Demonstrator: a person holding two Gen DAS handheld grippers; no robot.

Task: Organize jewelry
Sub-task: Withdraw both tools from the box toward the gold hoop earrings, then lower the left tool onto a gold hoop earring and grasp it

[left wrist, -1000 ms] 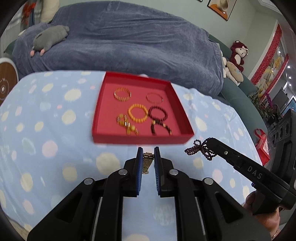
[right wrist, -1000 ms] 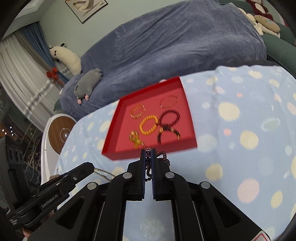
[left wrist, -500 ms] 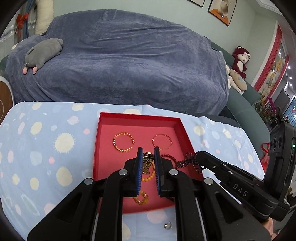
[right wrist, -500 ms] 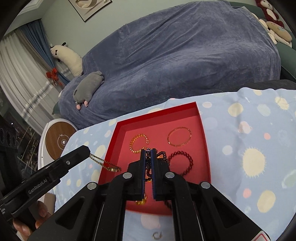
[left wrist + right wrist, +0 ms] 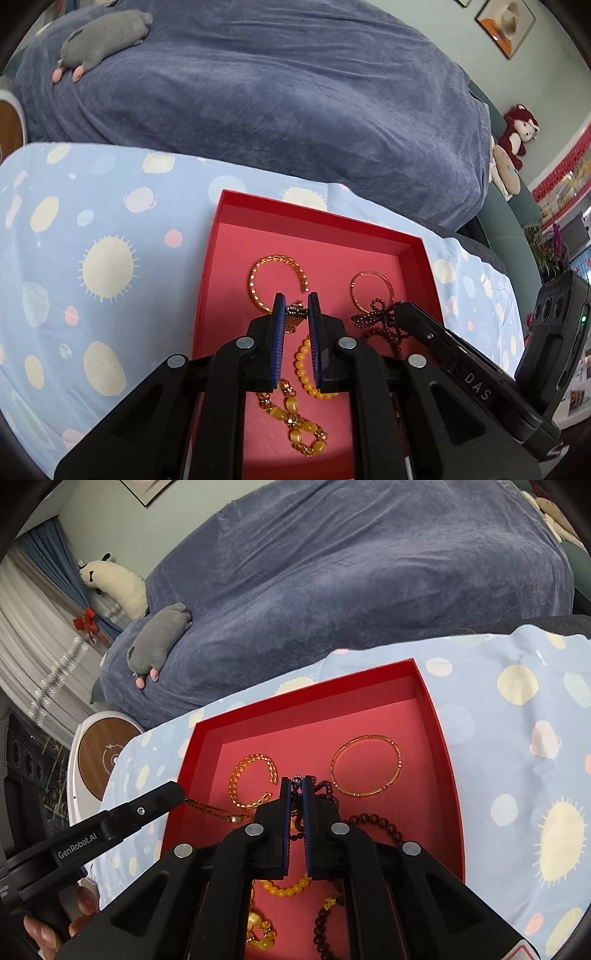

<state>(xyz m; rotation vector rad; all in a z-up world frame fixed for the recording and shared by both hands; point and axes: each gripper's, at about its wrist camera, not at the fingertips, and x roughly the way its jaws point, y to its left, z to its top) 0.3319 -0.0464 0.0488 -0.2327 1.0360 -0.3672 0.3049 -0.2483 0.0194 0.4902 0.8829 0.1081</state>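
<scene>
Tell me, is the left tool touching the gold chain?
Touching. The left wrist view shows the left tool with both pads pinched against the gold chain, no gap.

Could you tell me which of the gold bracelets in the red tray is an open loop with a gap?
The beaded gold cuff at the tray's back left; the smooth gold bangle is a closed circle.

Ahead of both claws the red tray's far strip lies bare, while the gold bangle and open gold bracelet crowd the floor just beyond their tips.
</scene>
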